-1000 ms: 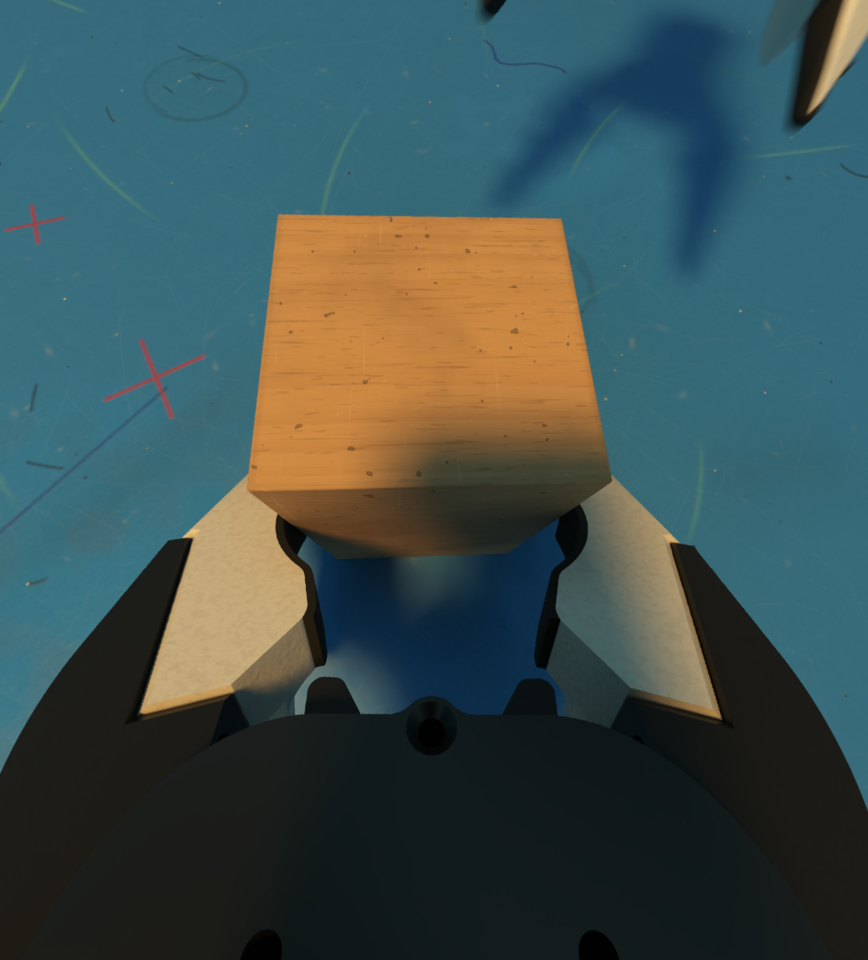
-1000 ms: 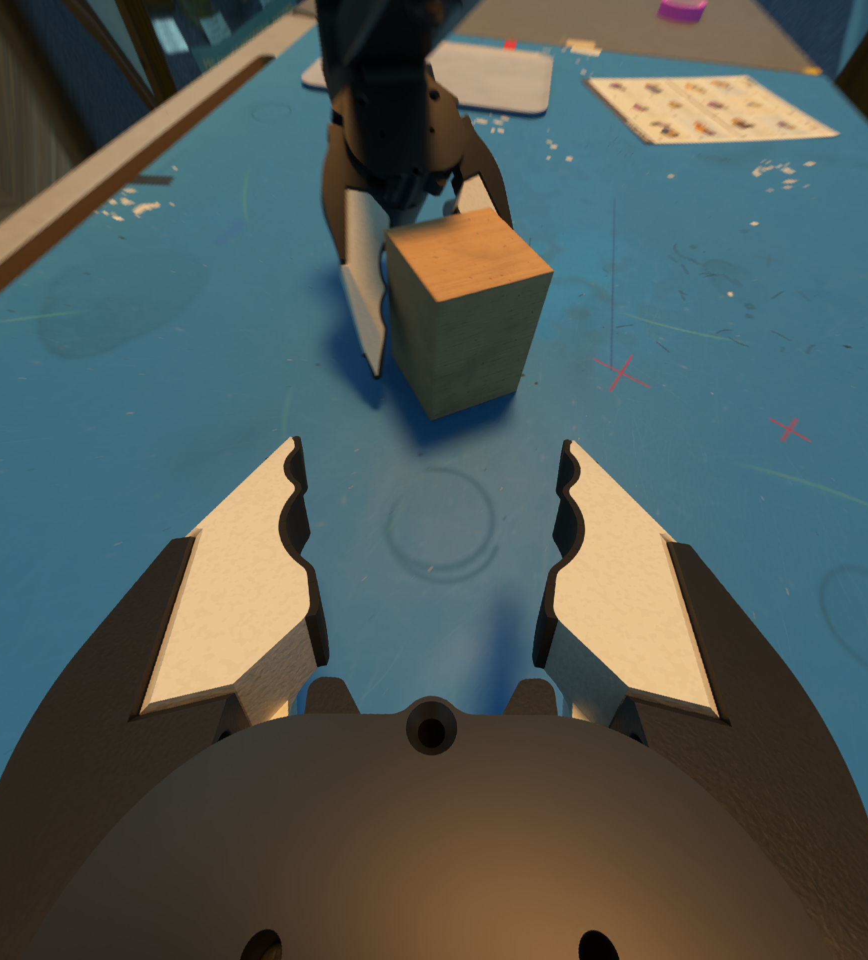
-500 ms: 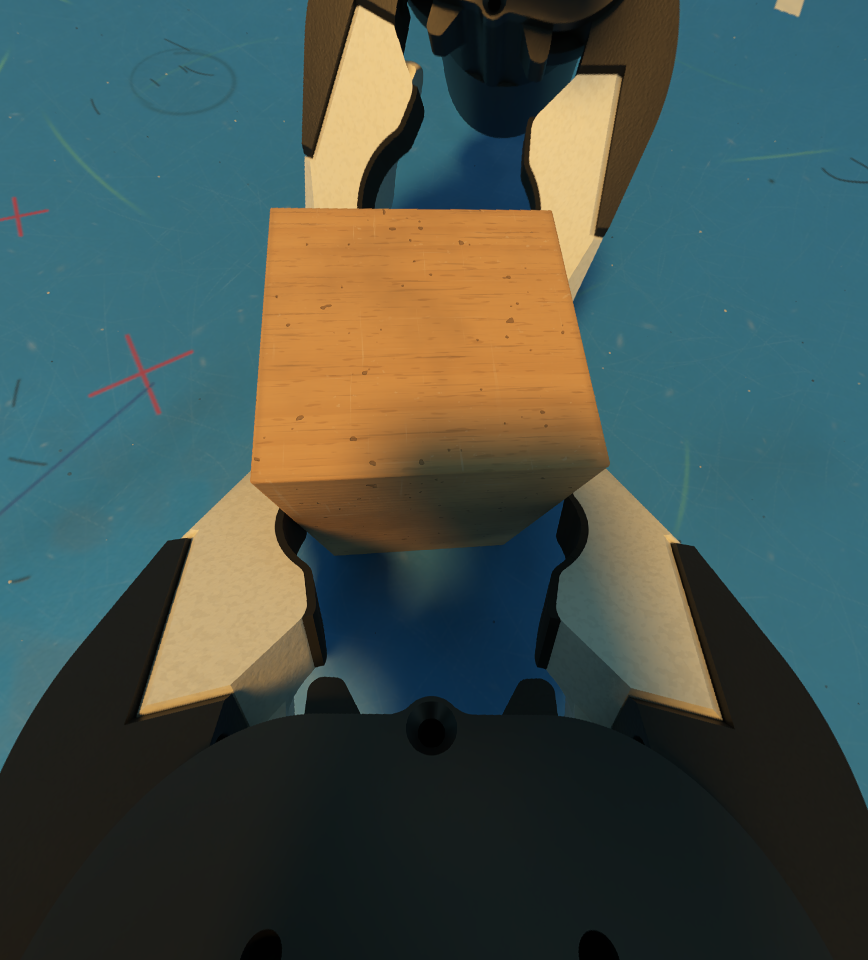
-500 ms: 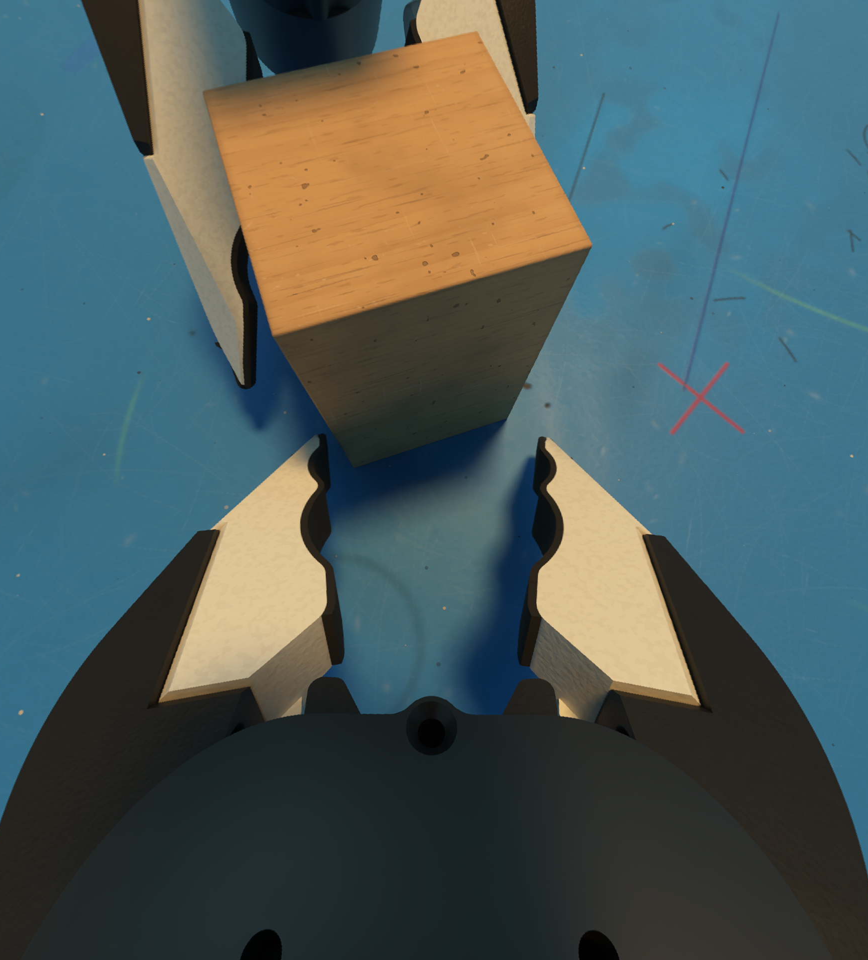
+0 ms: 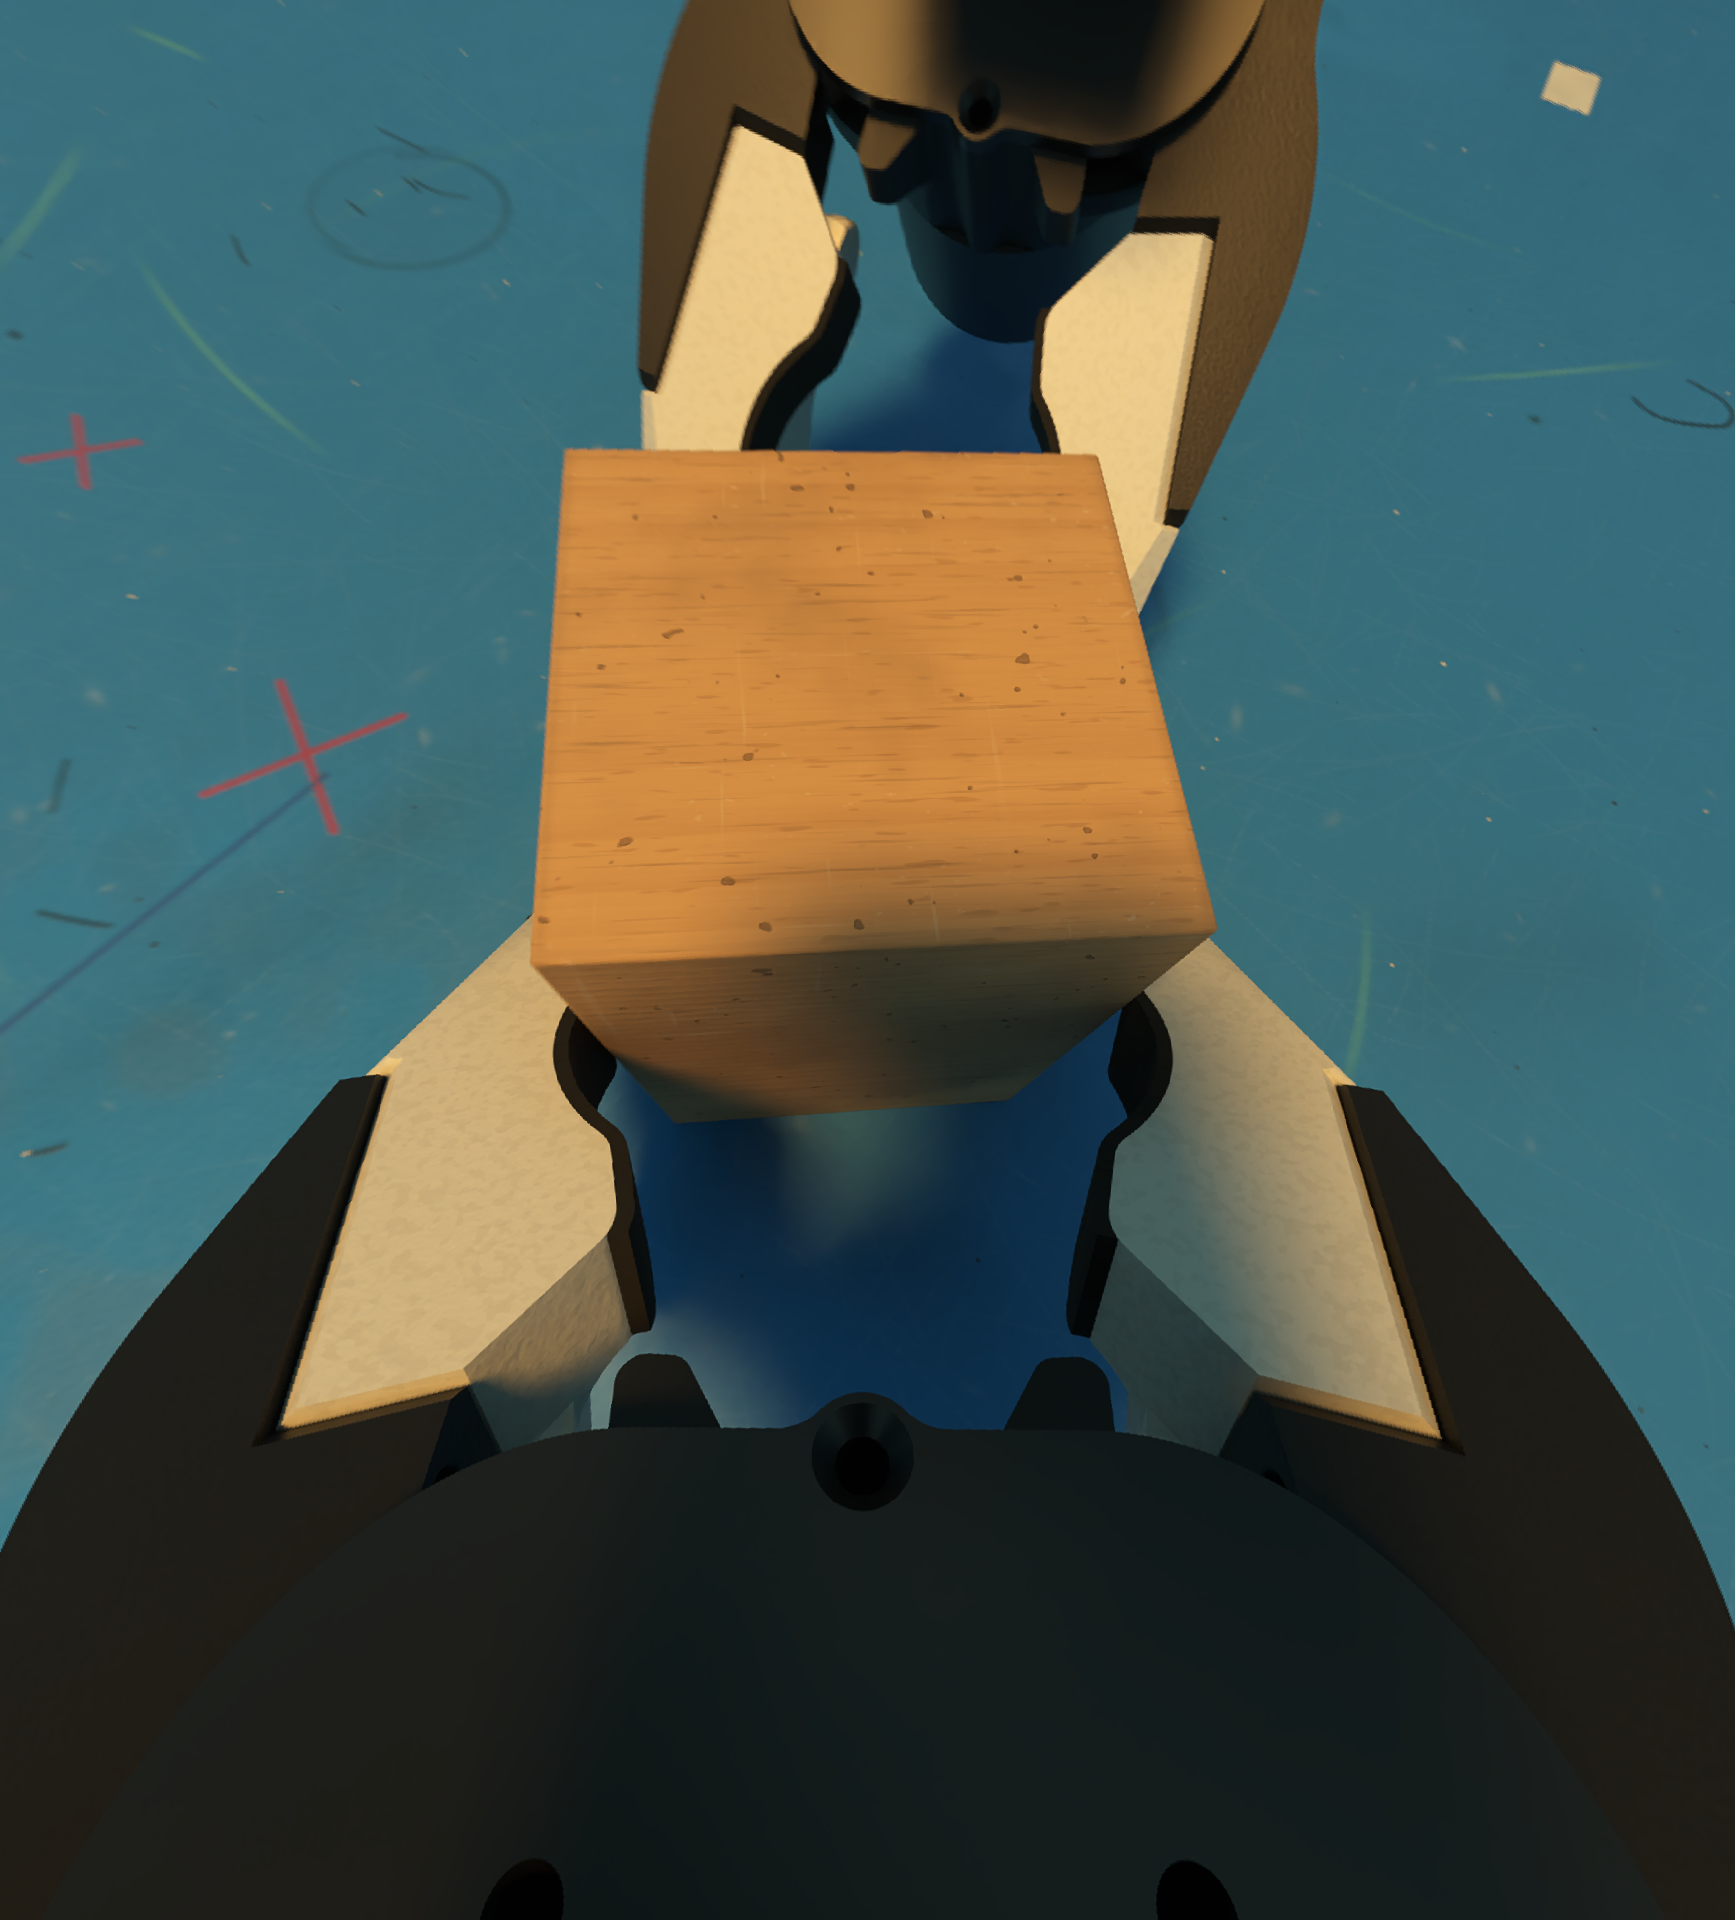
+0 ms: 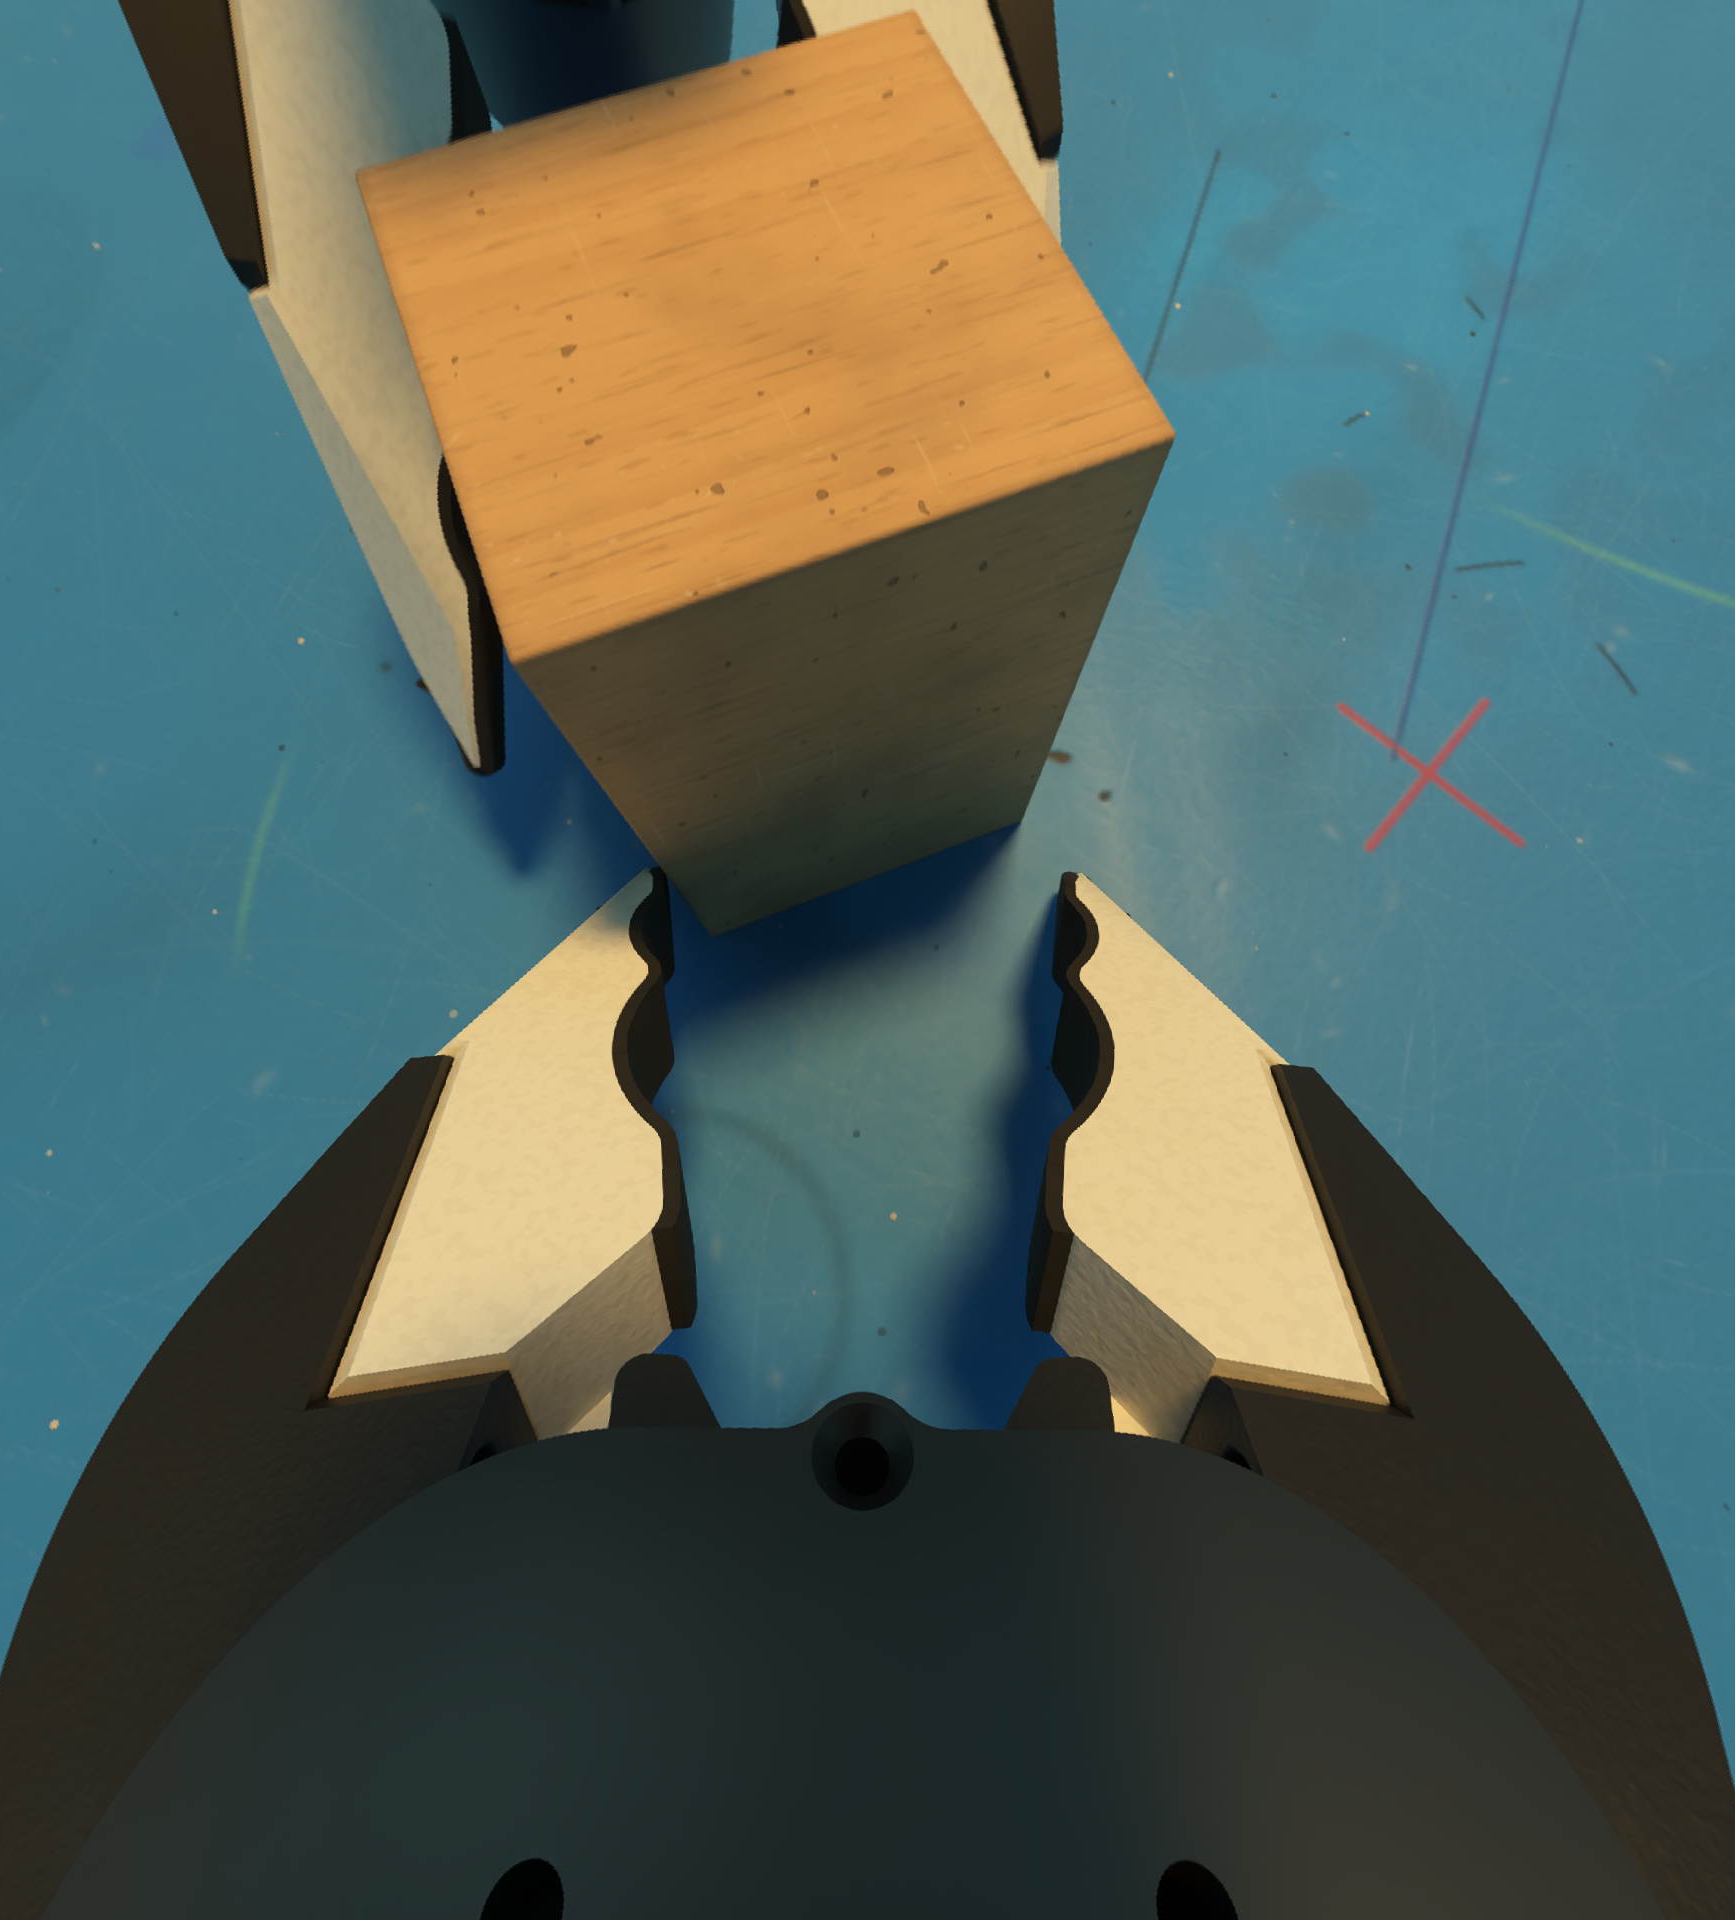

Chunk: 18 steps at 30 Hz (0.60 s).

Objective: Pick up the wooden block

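The wooden block (image 5: 863,707) stands upright on the blue table (image 5: 1517,831). My left gripper (image 5: 868,935) is open and straddles the block, one finger along each side; its tips are hidden beside the block. In the right wrist view the block (image 6: 738,364) stands just beyond my right gripper (image 6: 863,883), which is open and empty, its tips at the block's near bottom corner. The left gripper's fingers (image 6: 364,416) flank the block there. The right gripper's fingers (image 5: 738,312) show behind the block in the left wrist view.
Red cross marks are drawn on the table, to the left (image 5: 302,758) and far left (image 5: 78,452) in the left wrist view and to the right (image 6: 1429,774) in the right wrist view. A small pale scrap (image 5: 1569,88) lies far right. The table is scratched.
My right gripper has come in low and close to the block from the side opposite the left gripper, and its jaws have narrowed a little. The left gripper and block have stayed put.
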{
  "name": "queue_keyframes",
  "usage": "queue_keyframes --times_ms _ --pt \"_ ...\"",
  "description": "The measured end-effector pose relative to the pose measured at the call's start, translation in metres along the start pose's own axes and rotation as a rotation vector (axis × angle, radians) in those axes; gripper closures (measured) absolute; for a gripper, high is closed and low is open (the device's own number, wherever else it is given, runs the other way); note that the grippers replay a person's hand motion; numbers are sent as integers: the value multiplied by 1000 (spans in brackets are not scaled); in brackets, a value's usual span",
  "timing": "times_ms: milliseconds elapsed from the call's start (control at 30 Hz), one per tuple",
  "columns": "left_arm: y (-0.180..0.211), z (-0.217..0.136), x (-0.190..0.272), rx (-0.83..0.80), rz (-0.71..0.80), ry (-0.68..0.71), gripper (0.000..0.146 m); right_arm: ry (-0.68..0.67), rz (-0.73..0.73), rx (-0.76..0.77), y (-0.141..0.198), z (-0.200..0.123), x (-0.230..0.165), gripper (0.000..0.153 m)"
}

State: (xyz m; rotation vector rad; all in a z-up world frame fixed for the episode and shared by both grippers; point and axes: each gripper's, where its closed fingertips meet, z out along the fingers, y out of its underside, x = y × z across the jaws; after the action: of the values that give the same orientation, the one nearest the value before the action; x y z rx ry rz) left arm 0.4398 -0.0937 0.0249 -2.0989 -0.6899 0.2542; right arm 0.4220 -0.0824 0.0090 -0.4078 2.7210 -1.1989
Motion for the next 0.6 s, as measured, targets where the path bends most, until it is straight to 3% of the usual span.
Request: queue_keyframes --times_ms 200,600 --pt "-19 -18 -6 92 22 -38 51 53 -2 -2 8 -26 2 62" --pt "-43 -14 -11 80 102 70 51 152 45 128 27 -139 -60 62"
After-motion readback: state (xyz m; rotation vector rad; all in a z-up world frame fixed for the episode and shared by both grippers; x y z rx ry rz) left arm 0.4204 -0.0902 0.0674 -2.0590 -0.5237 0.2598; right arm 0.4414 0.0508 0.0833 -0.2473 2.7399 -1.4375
